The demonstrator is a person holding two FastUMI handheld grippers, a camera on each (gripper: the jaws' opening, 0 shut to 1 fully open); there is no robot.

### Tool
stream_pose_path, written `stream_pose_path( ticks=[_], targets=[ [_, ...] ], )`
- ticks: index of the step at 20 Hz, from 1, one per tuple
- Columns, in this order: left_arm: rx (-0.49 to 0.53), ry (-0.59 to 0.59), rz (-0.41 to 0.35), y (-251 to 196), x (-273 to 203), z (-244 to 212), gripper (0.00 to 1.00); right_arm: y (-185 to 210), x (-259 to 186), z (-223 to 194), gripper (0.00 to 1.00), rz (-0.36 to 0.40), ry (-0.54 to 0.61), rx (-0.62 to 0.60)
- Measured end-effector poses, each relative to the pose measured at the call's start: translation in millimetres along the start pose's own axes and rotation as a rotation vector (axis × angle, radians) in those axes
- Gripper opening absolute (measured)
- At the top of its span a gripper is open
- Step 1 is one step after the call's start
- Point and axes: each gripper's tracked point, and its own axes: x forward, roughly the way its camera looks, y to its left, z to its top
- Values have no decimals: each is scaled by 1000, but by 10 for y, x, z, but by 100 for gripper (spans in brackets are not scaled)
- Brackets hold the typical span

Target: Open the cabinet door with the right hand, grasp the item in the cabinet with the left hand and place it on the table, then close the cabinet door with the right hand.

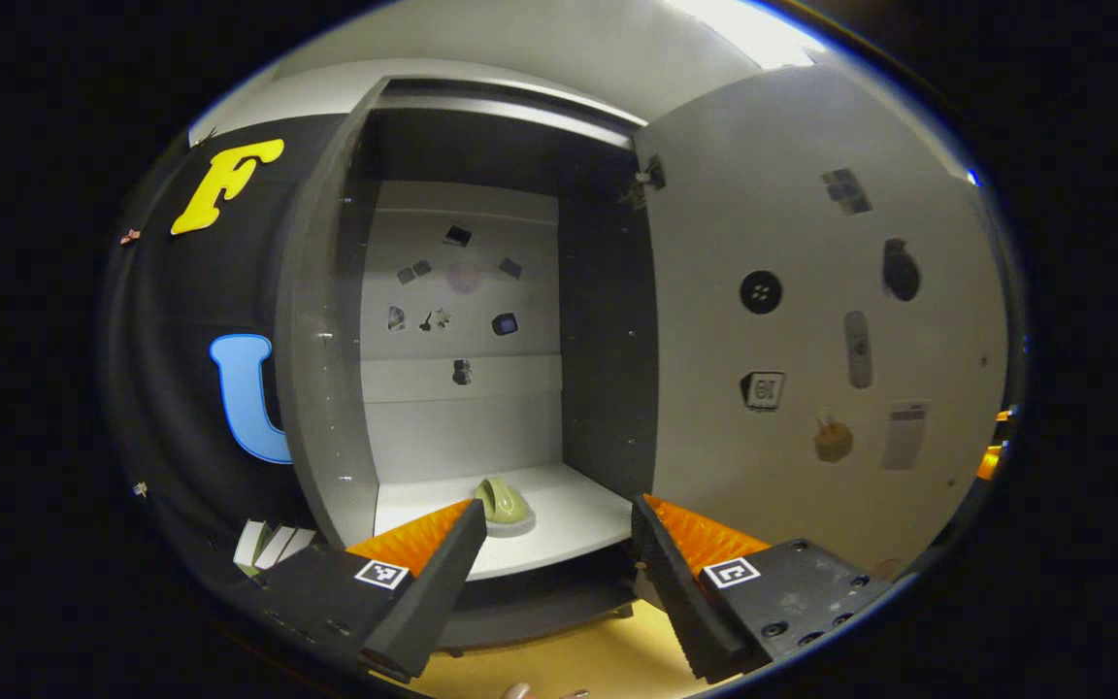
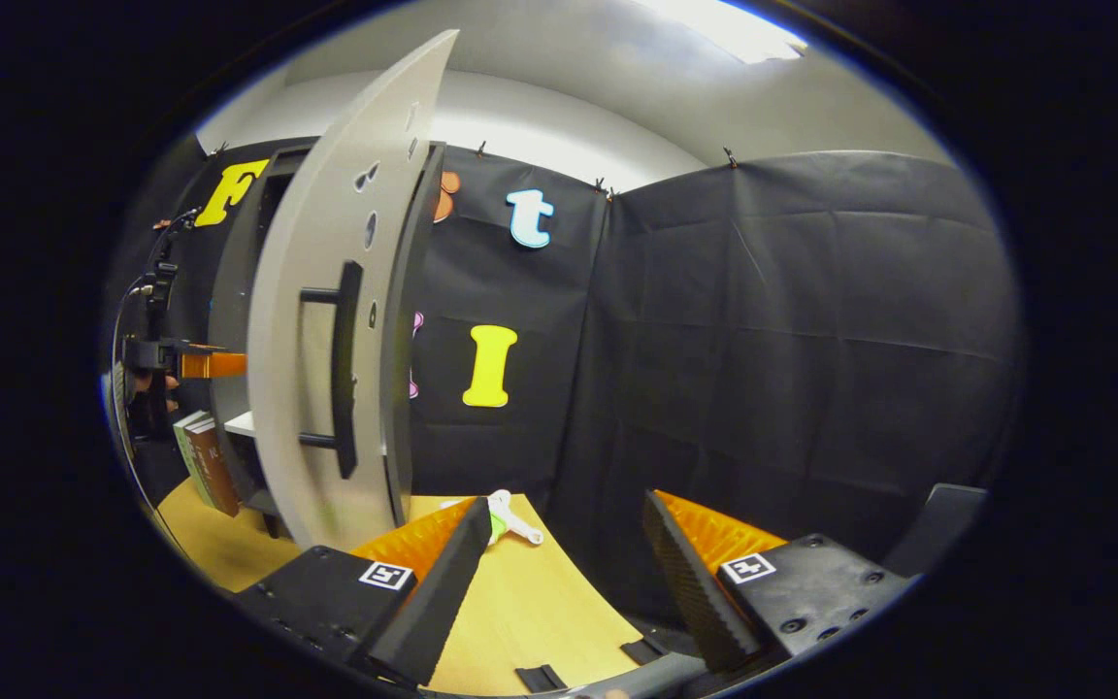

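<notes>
On the cabinet's bottom shelf (image 1: 569,529), near its front edge and toward the left side, sits the item (image 1: 503,507) — a small pale-green piece resting on a lighter base, untouched. The cabinet door (image 1: 811,320) stands swung wide to the right, so the opening step looks done and the reach is the step in hand.

The likeliest slip, as I judge it, is the left gripper (image 1: 551,549) clipping the shelf's front lip or nudging the item toward the back wall, since the item lies off toward one finger, not midway between the two. Its rounded top could also squirm out of a shallow pinch.

The left gripper points level into the opening, just short of the shelf, jaws spread wide and holding nothing. In the right gripper view the right gripper (image 2: 564,558) hangs above the tabletop (image 2: 540,612) beside the door's outer face, clear of the handle (image 2: 344,369) — jaws wide apart too, empty. A door left free could drift back into the reaching hand.
</notes>
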Motion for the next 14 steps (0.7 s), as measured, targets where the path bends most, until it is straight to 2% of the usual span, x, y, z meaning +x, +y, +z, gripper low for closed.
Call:
stream_pose_path(
  ticks=[1,7,11,14],
  targets=[
    [8,26,18,42,188,-48,95,-64,77,-23,97,-13,2,-9],
    [3,141,121,349,1311,-328,94,-380,710,-155,97,-53,4,-59],
    [-60,200,170,553,1797,-468,91,-439,1059,-232,97,-48,21,-105],
    [-29,239,218,731,2031,-554,89,-410,1222,-267,98,-28,28,-116]
  ],
)
